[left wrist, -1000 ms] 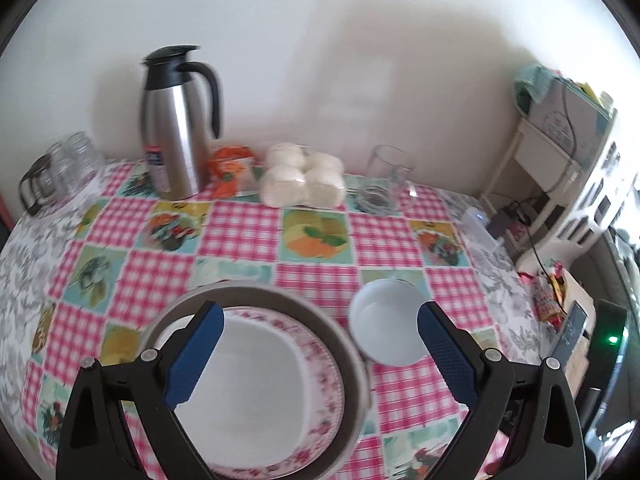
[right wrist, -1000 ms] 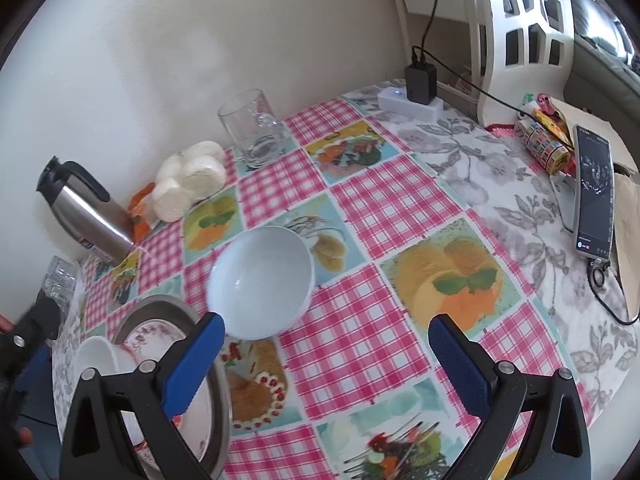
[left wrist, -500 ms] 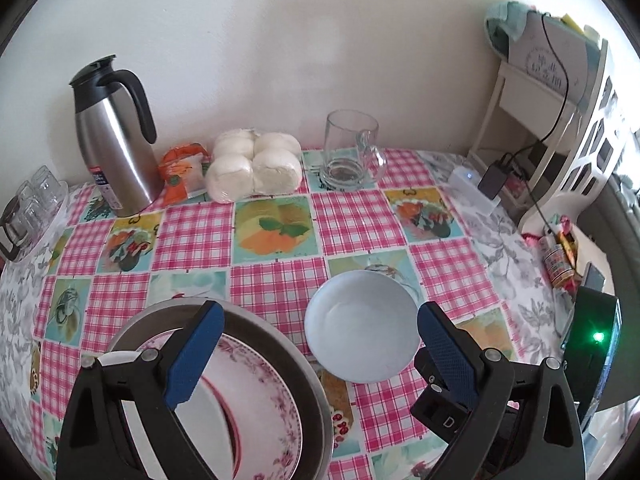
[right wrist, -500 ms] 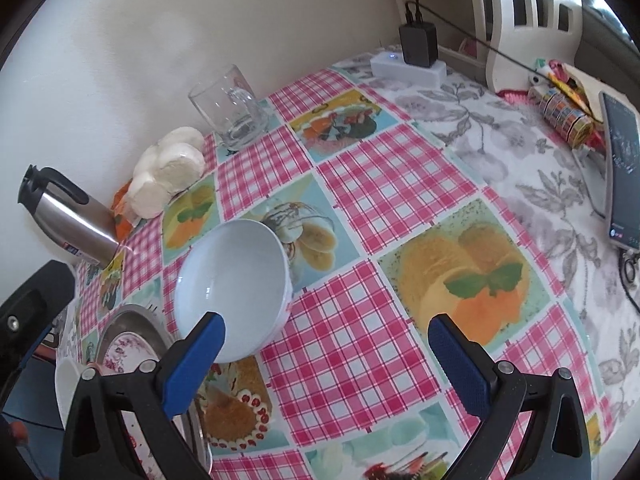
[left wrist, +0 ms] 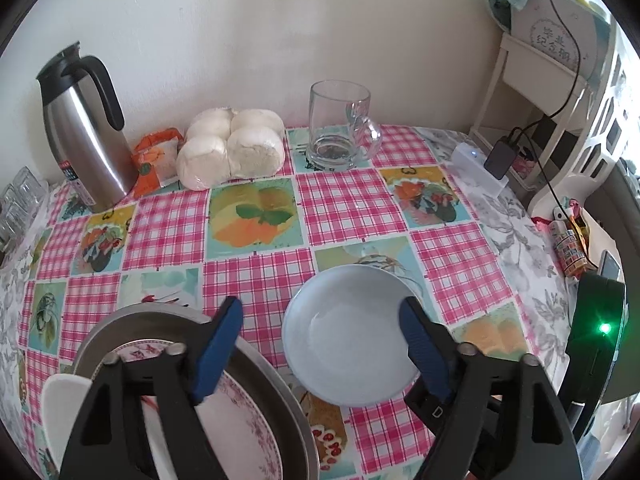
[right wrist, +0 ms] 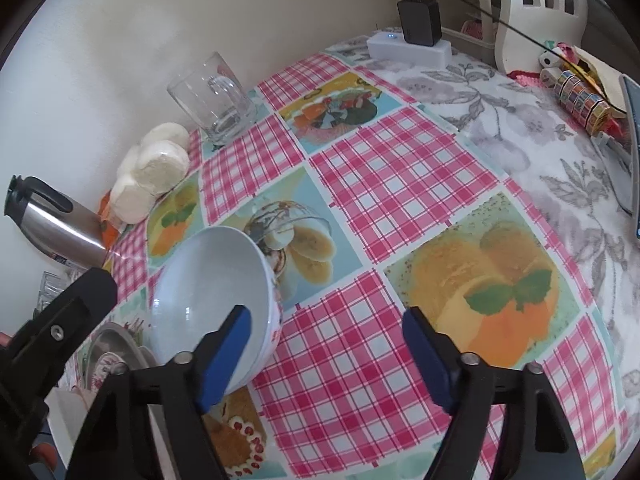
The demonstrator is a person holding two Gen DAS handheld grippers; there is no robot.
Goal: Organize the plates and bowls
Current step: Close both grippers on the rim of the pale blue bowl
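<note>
A white bowl [left wrist: 348, 336] stands on the checked tablecloth, beside a metal tray [left wrist: 132, 320] that holds a pink-flowered plate [left wrist: 240, 412]. My left gripper [left wrist: 320, 352] hovers over the bowl's near side with its jaws closing. Most of the bowl lies between the fingers, and the right finger crosses its right rim without pressing. In the right wrist view the bowl [right wrist: 208, 292] sits at lower left. My right gripper [right wrist: 324, 360] is also closing. Its left finger reaches over the bowl's inside, so the near wall is between the jaws, untouched.
Along the wall stand a steel jug [left wrist: 84, 128], an orange packet [left wrist: 156, 160], bagged white buns [left wrist: 232, 148] and a glass mug [left wrist: 340, 136]. A power strip with charger [left wrist: 480, 168] and a phone [right wrist: 632, 140] lie to the right. Small glasses [left wrist: 20, 204] sit far left.
Both grippers have sunk toward the bowl, which looms larger. The left one shifted right, off the plate and over the bowl. Both pairs of jaws have narrowed.
</note>
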